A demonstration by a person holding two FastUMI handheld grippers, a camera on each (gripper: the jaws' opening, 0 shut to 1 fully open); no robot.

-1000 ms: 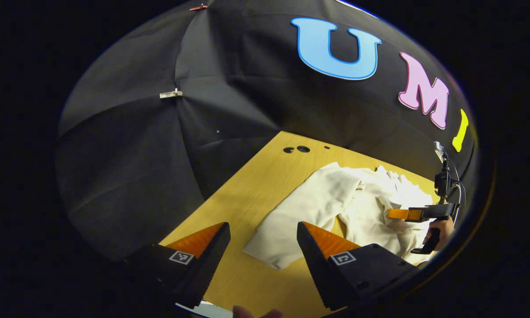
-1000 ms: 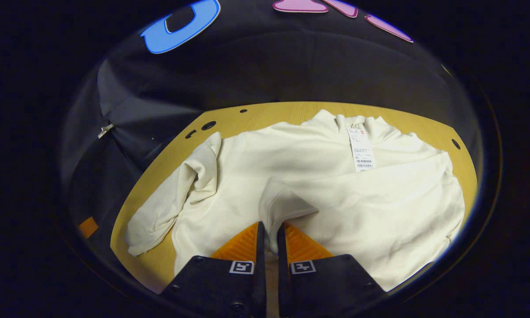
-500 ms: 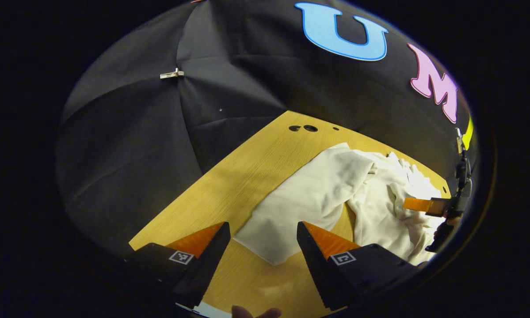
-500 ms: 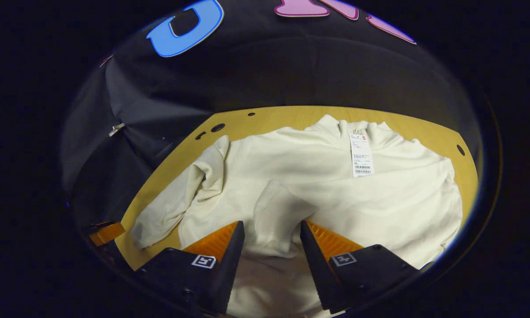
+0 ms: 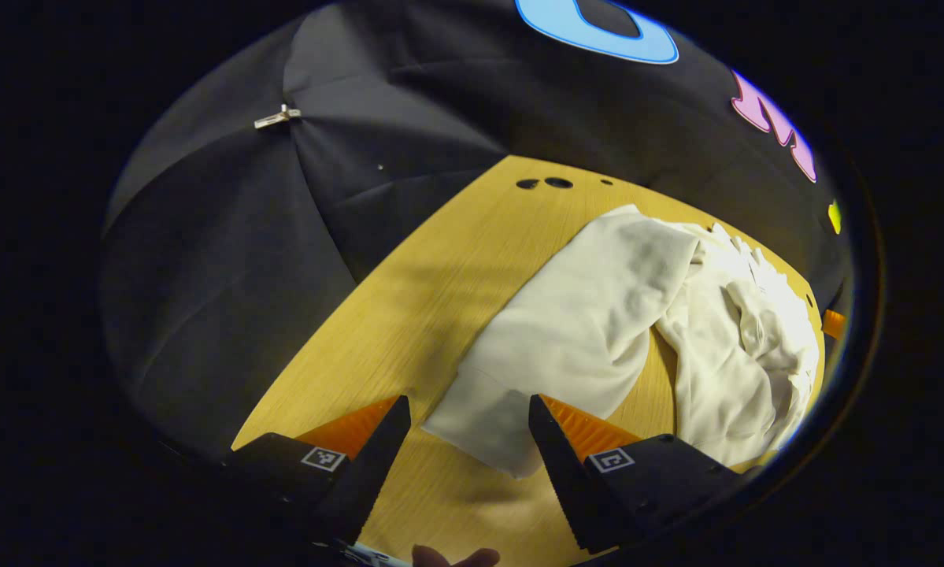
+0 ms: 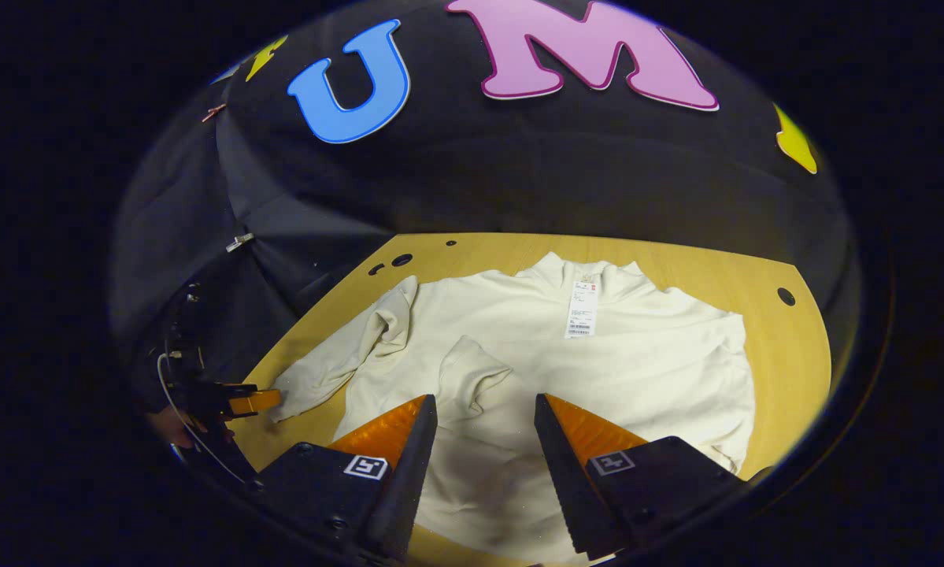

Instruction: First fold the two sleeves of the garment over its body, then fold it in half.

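Note:
A cream sweatshirt [image 6: 637,370] lies flat on the wooden table [image 6: 779,346], collar at the far side with a paper tag [image 6: 582,309] on it. One sleeve [image 6: 472,370] is folded onto the body, its cuff just ahead of my right gripper [image 6: 484,399], which is open and holds nothing. The other sleeve [image 6: 338,370] stretches out to the left. In the left gripper view that sleeve [image 5: 590,323] runs toward me, and its cuff [image 5: 487,429] lies between the open fingers of my left gripper [image 5: 468,405]. The left gripper [image 6: 243,400] also shows at the cuff's end in the right gripper view.
Small dark holes [image 5: 542,183] mark the table's far corner, and another hole [image 6: 786,296] sits at its right side. Bare wood [image 5: 377,315] lies left of the outstretched sleeve. A hand [image 6: 172,425] holds the left gripper at the table's left edge.
My right gripper opened, let go of the sleeve on the body and drew back and up. My left gripper moved in so that the other sleeve's cuff sits between its fingers.

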